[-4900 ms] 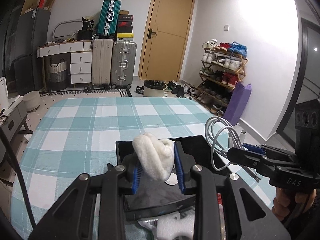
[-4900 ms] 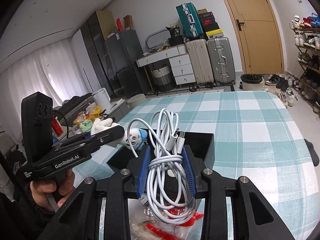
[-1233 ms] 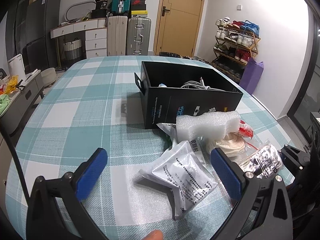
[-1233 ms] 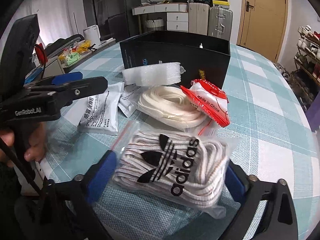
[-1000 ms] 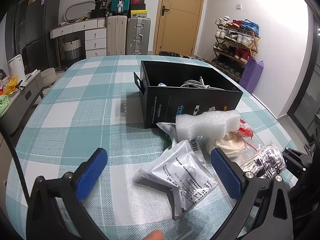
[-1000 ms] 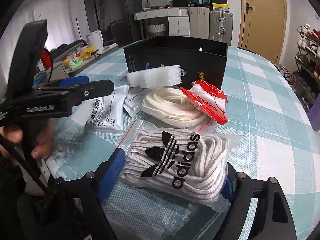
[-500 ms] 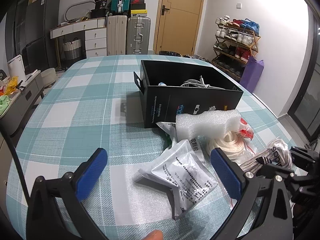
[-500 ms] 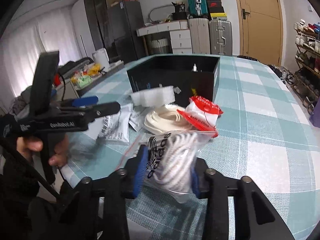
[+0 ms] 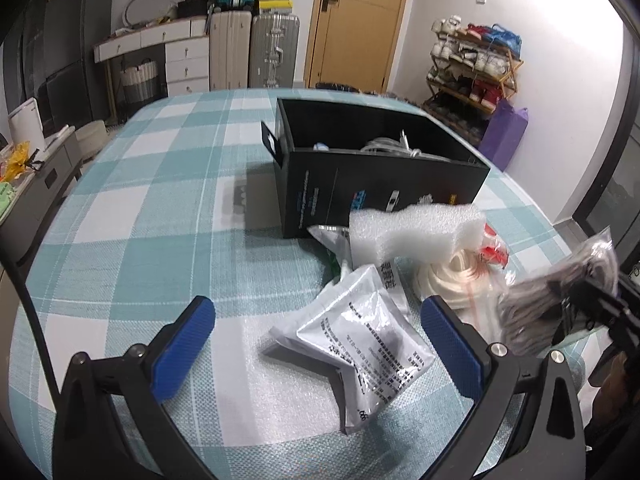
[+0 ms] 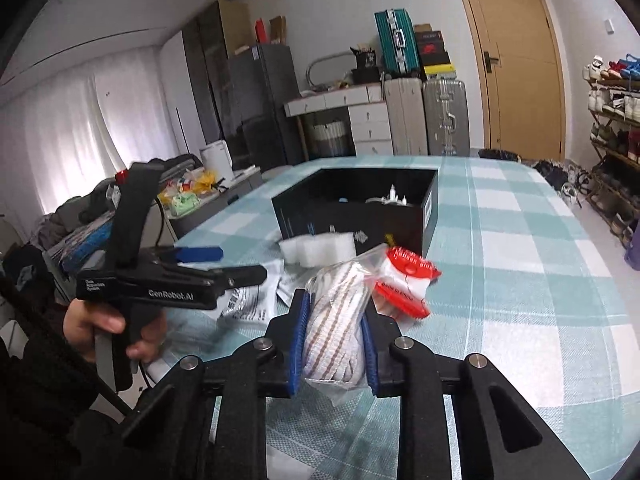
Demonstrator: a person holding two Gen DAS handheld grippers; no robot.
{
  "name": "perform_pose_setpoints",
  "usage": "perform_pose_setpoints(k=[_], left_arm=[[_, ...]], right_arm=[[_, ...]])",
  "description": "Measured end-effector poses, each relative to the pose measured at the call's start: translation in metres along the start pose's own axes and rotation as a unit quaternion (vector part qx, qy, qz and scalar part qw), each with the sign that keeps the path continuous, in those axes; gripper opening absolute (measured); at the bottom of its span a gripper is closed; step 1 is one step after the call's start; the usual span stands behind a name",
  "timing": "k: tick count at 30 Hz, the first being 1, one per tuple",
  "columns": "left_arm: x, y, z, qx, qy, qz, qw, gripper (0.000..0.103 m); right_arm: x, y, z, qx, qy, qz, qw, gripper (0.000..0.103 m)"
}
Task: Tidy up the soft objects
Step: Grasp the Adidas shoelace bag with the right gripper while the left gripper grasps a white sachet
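My right gripper [image 10: 334,336] is shut on a clear bag of white striped laces [image 10: 338,320] and holds it above the table; the bag also shows at the right edge of the left wrist view [image 9: 560,292]. My left gripper [image 9: 320,344] is open wide and empty, low over a silver foil pouch [image 9: 360,340]. A black open box [image 9: 376,176] stands beyond, with white cables [image 9: 384,146] inside. In front of it lie a white foam piece [image 9: 416,224], a coil of cream cord [image 9: 448,280] and a red-topped bag [image 10: 404,280].
The table has a teal checked cloth [image 9: 140,208]. Its right edge drops off toward a shoe rack [image 9: 472,68] and a purple bag [image 9: 504,136]. Suitcases [image 9: 252,48] and drawers stand at the far wall. The left gripper appears in the right wrist view [image 10: 192,272].
My right gripper has closed on the lace bag and lifted it off the table. The left gripper has stayed open over the foil pouch.
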State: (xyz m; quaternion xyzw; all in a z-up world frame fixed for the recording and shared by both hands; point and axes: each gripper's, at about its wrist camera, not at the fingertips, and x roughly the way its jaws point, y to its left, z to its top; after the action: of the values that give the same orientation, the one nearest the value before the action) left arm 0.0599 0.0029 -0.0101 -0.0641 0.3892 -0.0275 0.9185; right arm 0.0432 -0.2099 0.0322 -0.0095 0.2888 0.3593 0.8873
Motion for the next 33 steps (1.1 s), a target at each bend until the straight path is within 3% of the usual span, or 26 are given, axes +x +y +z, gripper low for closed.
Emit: perform_pose_setpoints(k=[12,16,19,21,22,24,25,29,33], left_arm=[[0.013,-0.016,-0.002,0.000,0.046,0.010,0.9989,0.100],[0.015,-0.024,-0.005,0.021,0.053,0.022,0.9981,0.084],[0.012,-0.026,-0.007,0.025,0.047,0.008,0.9986,0.074],[0.009,-0.026,-0.008,0.029,0.043,0.000,0.9987,0.061],[0.006,-0.026,-0.009,0.031,0.042,-0.009,0.9986,0.048],[0.003,-0.026,-0.010,0.033,0.038,-0.013,0.9986,0.042],[-0.001,-0.027,-0.010,0.037,0.033,-0.017,0.9986,0.033],[-0.009,-0.024,-0.010,0.032,0.024,-0.030,0.9988,0.020],[-0.018,-0.020,-0.010,0.025,0.011,-0.047,0.9985,0.017]], right_arm=[[-0.009,-0.004,0.004,0.006,-0.022,-0.011,1.000,0.023],[-0.010,-0.004,0.004,0.006,-0.024,-0.011,1.000,0.023],[-0.011,-0.004,0.004,0.005,-0.025,-0.012,1.000,0.023],[-0.012,-0.003,0.004,0.005,-0.025,-0.011,1.000,0.023],[-0.013,-0.002,0.003,0.004,-0.025,-0.012,1.000,0.023],[-0.014,-0.001,0.003,0.004,-0.026,-0.012,1.000,0.023],[-0.013,-0.001,0.003,0.003,-0.026,-0.012,1.000,0.023],[-0.014,0.001,0.003,0.003,-0.028,-0.011,1.000,0.023],[-0.015,0.002,0.003,0.004,-0.027,-0.013,1.000,0.023]])
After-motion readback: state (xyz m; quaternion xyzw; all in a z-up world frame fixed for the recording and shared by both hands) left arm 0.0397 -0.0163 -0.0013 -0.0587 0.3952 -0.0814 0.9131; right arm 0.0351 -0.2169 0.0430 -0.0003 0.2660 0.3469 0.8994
